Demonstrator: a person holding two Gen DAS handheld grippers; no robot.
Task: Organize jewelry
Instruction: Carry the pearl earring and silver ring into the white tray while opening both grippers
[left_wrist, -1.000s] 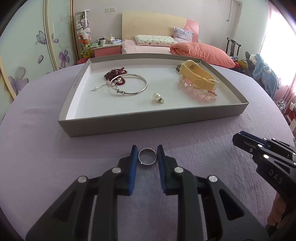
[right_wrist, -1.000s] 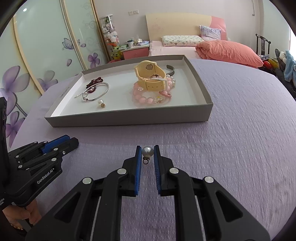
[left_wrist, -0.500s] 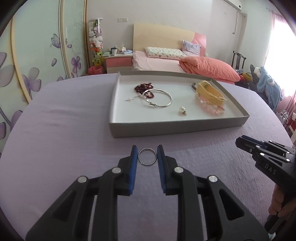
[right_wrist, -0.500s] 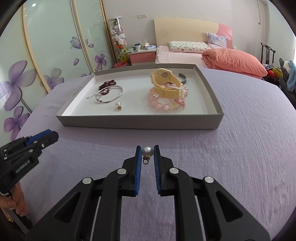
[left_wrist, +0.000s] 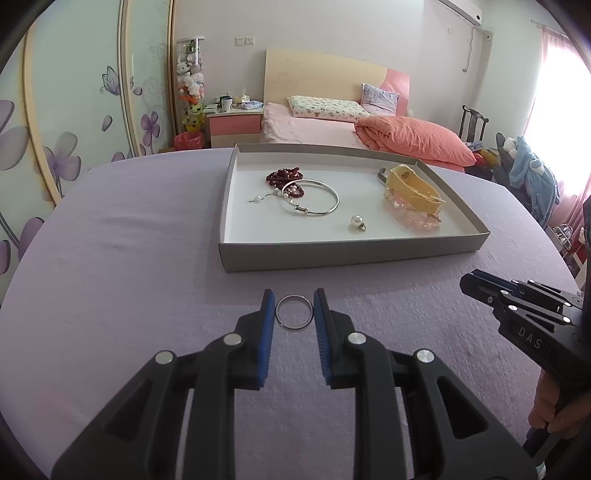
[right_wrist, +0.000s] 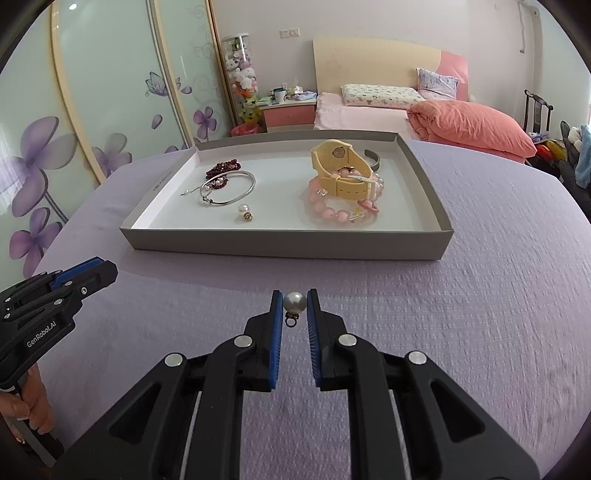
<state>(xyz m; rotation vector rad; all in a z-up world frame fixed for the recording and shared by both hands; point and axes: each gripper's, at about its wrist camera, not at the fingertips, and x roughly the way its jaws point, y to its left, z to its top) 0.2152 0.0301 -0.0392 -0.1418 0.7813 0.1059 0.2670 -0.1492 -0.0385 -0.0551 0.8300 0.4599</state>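
Since the earlier frame your left claw (left_wrist: 294, 308) has drawn back and up from the tray (left_wrist: 354, 254), which now sits further off and to the right in its view; your right claw (right_wrist: 294, 304) has barely shifted.

Left claw: clenched on a silver ring (left_wrist: 294, 312), both blue pads touching its rim, held above the purple tabletop (left_wrist: 122, 258) just short of the tray's near wall.

Right claw: clenched on a pearl pendant (right_wrist: 294, 303), the pearl pinched between the pads, its small loop hanging below (clear of the cloth).

Tray contents, left to right:
- dark red bead bracelet (left_wrist: 284, 176), partly overlapped by a silver bangle (left_wrist: 312, 201)
- a second pearl pendant (left_wrist: 357, 222), lying loose near the front wall
- yellow watch (right_wrist: 341, 170) resting on a pink bead bracelet (right_wrist: 332, 210)
- a dark cuff (right_wrist: 373, 157) just behind the watch

Your hand (right_wrist: 31, 410) shows at the left claw's grip in the right wrist view
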